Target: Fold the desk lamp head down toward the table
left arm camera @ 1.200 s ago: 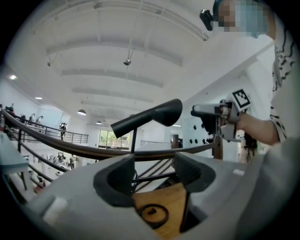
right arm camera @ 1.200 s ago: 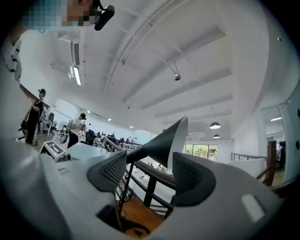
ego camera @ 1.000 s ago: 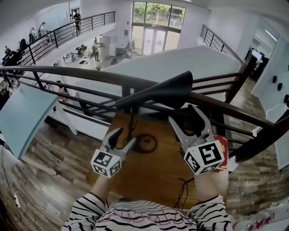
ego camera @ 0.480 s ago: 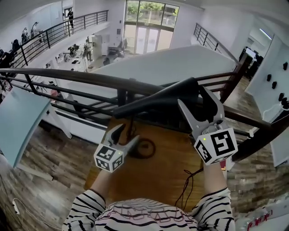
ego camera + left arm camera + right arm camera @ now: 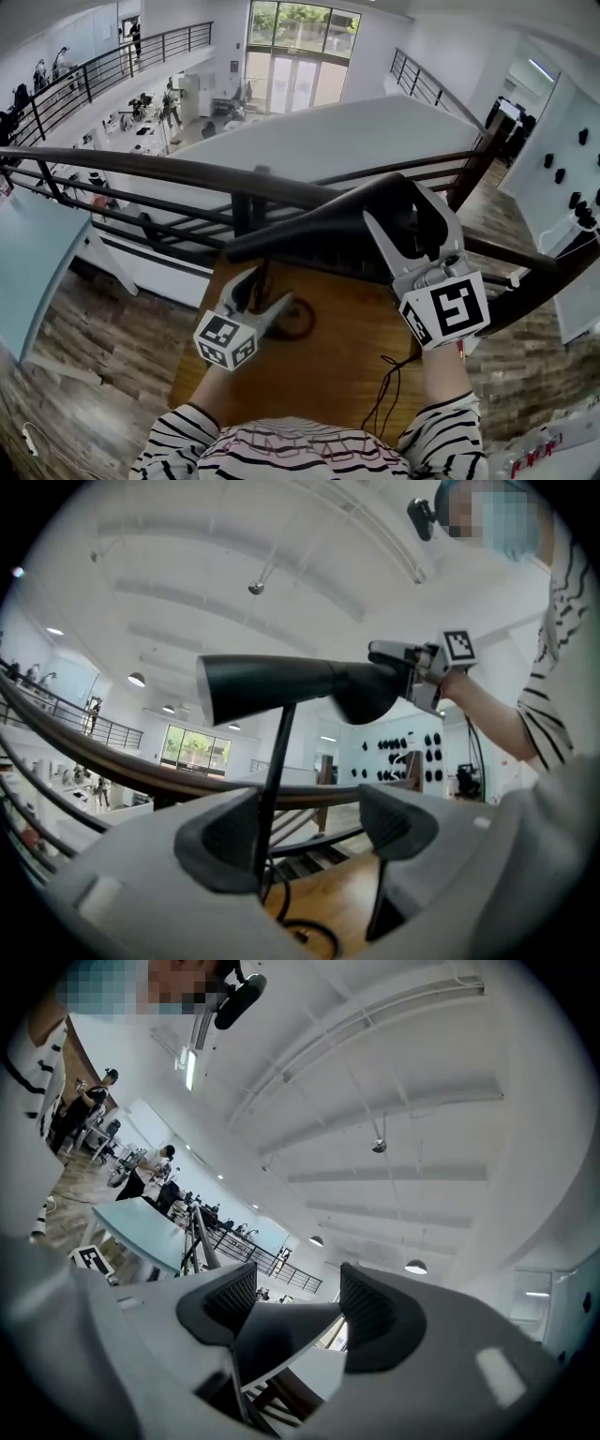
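Note:
The black desk lamp head point(image 5: 319, 225) stretches roughly level above the small wooden table point(image 5: 328, 375), on a thin stem point(image 5: 274, 771) rising from a ring base point(image 5: 298, 319). My right gripper point(image 5: 403, 208) straddles the head's wide right end. Its jaws are closing, and the lamp head point(image 5: 281, 1330) fills the gap between both pads. My left gripper point(image 5: 265, 286) is low by the stem. Its jaws are opening, and the stem runs between them close to the left pad point(image 5: 220, 841) without being squeezed. The lamp head point(image 5: 281, 686) and my right gripper point(image 5: 412, 667) also appear in the left gripper view.
A dark wooden handrail with metal bars point(image 5: 141, 164) runs just beyond the table, with a drop to a lower floor behind it. A thin cable point(image 5: 389, 384) trails across the table's near right part. The person's striped sleeves are at the bottom.
My right gripper has risen from below the lamp head and now has its jaws around the head's right end. My left gripper has shifted in toward the stem.

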Available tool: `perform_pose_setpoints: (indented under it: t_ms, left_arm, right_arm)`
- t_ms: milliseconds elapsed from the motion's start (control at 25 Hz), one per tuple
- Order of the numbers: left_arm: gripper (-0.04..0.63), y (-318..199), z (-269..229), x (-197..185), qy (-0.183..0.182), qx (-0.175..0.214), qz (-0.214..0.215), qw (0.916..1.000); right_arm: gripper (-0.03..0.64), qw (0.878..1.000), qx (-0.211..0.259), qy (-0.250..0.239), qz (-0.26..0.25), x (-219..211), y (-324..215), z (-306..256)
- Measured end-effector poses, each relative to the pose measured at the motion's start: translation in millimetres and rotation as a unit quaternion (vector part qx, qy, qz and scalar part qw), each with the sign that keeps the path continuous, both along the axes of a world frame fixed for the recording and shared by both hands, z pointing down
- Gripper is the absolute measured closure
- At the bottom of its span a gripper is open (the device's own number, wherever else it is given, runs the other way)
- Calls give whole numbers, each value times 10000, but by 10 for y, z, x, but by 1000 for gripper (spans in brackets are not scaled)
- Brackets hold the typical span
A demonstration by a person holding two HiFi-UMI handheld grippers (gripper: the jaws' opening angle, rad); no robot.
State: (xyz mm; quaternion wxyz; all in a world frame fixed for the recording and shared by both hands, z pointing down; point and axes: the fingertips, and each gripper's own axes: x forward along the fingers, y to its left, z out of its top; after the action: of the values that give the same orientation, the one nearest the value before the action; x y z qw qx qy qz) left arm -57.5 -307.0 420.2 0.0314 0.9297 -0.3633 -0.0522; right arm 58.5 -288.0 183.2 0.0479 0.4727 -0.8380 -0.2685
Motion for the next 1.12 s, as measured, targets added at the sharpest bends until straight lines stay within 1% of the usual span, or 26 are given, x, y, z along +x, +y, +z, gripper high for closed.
perform_pose_setpoints:
  t_ms: [160,360,520,760,1040,1120]
  left_arm:
    - [234,5,-19,59,138,34,53,9999]
    - [205,32,-22,96,18,112,141,9998]
    - [166,60,-33,119,59,112,249,9996]
    - [154,57,-31,116,119,76,309,9994]
    - [150,42,-65,82,458,-67,300,9985]
    - [150,49,-71,82,491,-81,295,9983]
  right_arm:
    - [347,9998,-149,18,144,118,-36,104]
    - [347,9994,-206,-213,202,225,-31,237]
    - [344,9988,-246,-291,296,267,-31,321]
    - [344,9976,-454,-397,352,327,-62,485]
    - [344,9942,-813,-543,456,419,-89,754]
    - [343,9926,-926,-619,481,446,-90,842]
